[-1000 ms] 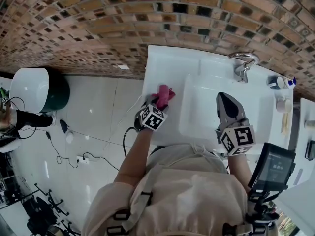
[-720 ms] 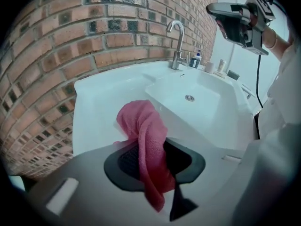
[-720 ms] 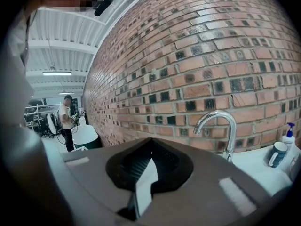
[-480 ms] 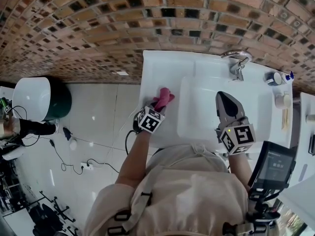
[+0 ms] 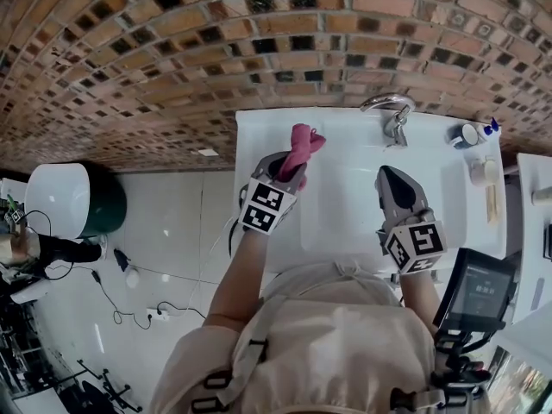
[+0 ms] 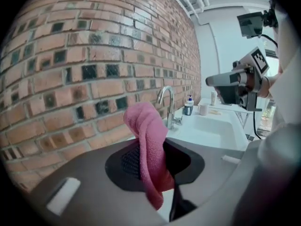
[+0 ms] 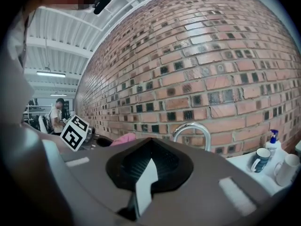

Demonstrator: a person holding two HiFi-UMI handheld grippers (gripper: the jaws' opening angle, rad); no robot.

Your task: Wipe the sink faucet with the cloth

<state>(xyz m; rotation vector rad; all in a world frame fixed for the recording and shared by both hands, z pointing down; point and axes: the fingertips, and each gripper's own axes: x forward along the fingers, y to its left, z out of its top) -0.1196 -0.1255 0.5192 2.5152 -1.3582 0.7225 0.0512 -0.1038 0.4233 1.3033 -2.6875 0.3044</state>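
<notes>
Our left tool [image 6: 151, 161], whose jaws have just been closing, pinches the pink cloth [image 6: 146, 135] by a fold above the counter [image 5: 257, 136], left of the sink [image 5: 345, 214] and well apart from the faucet [image 5: 390, 110]. Our right tool [image 5: 390, 179] hovers closed and empty. So narrow a pinch may let the cloth slip once we rub. We count one cloth, one faucet, two cups [image 5: 467, 134] and one bottle [image 5: 491, 128].

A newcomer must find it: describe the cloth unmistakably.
Below the brick wall sits a white sink. Over its left side hangs the left gripper, whose jaws have just closed on the cloth. It is the only pink thing there, a fold sticking up, left of the chrome faucet.
</notes>
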